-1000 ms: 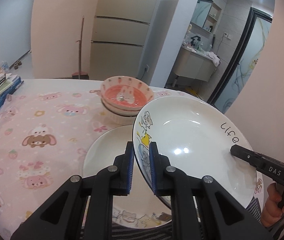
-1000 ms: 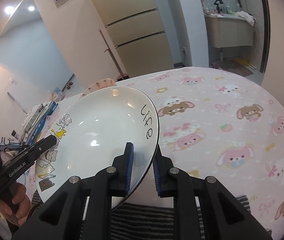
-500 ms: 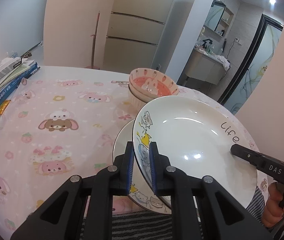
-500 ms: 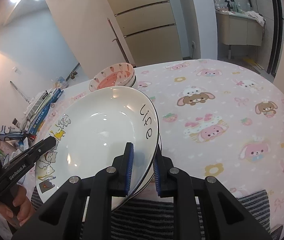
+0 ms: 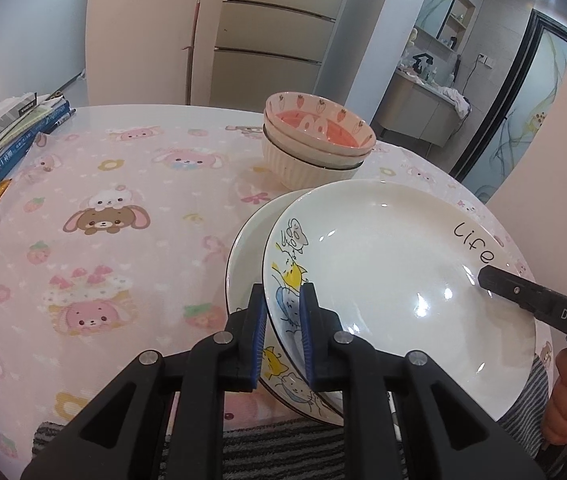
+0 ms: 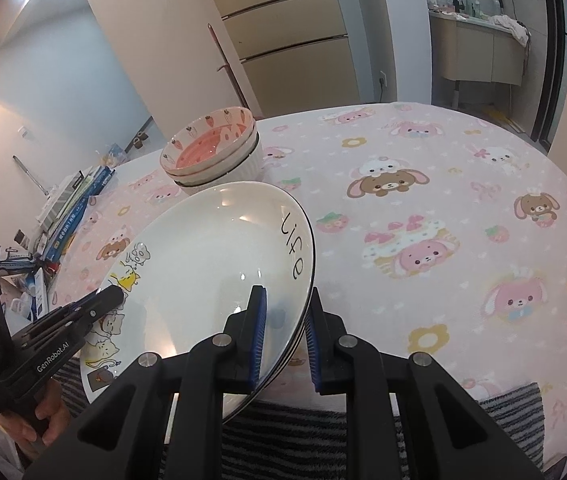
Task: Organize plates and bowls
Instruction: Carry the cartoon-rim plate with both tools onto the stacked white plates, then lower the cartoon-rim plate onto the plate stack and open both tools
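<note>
White plate (image 5: 383,264) lower, seemingly over stack (image 5: 243,240)

Stacked bowls (image 5: 315,148) block beyond; tablecloth (image 5: 123,248) left lies bare.

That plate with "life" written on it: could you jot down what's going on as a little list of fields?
held item: white plate with "life" lettering and cartoon cats
left gripper: clamped on the plate's cat-side rim
right gripper: clamped on the rim near "life"
below it: a second plate lying on the table
contact between the plates: cannot tell
further back: stacked bowls, strawberry-patterned one on top
surface: pink bunny-print tablecloth
</note>
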`<state>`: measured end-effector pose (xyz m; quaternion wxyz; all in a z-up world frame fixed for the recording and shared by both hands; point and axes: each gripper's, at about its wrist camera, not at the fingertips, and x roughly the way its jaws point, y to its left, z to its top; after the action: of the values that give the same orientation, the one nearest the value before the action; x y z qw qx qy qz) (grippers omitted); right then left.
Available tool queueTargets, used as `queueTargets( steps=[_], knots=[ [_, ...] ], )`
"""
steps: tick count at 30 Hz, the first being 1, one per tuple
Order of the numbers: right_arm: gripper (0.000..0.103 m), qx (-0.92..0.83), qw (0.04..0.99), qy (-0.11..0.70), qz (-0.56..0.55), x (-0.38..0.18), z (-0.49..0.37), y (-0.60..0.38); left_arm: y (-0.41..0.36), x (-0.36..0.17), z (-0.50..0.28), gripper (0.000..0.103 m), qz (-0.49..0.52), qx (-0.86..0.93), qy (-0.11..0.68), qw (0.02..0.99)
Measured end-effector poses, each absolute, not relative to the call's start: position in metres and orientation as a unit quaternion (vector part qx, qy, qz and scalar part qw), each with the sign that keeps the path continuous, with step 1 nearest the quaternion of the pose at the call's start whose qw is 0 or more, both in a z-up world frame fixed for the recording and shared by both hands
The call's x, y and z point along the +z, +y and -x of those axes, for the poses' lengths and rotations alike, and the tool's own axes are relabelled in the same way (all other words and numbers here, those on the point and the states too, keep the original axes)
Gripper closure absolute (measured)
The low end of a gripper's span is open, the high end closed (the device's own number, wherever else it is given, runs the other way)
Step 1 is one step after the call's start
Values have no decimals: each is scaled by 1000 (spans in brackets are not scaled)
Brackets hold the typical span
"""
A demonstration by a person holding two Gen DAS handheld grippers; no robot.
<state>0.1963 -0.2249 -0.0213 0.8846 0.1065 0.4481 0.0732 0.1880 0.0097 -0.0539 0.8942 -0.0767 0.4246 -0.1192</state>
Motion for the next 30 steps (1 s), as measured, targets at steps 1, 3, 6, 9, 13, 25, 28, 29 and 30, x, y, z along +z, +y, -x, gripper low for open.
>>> queueTargets(
  steps=[1, 3, 6, 9, 13, 25, 28, 29, 30],
  knots=[
    [83, 73, 884, 449, -106, -22, -196, -224, 9, -54, -188, 91, 76, -118, 424, 895],
    [83, 74, 883, 451, -106, -25, -197, -224, 10, -53, -187, 91, 75, -117, 424, 895],
    [83, 77, 882, 453, -102, -29, -198, -222, 8, -57, -187, 90, 64, -109, 425, 896],
    [83, 74, 881, 457, -95, -35, -200, -220, 6, -66, -189, 89, 57, -104, 432, 894],
    [83, 72, 875, 467, -100, -48, -202, -223, 3, -71, -189, 89, 45, -104, 433, 894],
    [83, 78, 875, 466, -101, -56, -203, -226, 0, -75, -190, 89, 32, -102, 428, 898],
    [82, 78, 877, 463, -99, -55, -202, -224, 1, -76, -190, 89, 36, -104, 428, 897],
    [82, 79, 878, 462, -97, -55, -201, -224, 1, -76, -190, 89, 36, -104, 427, 897],
    [82, 78, 879, 460, -94, -55, -201, -223, 1, -76, -190, 89, 36, -104, 427, 898]
  ],
)
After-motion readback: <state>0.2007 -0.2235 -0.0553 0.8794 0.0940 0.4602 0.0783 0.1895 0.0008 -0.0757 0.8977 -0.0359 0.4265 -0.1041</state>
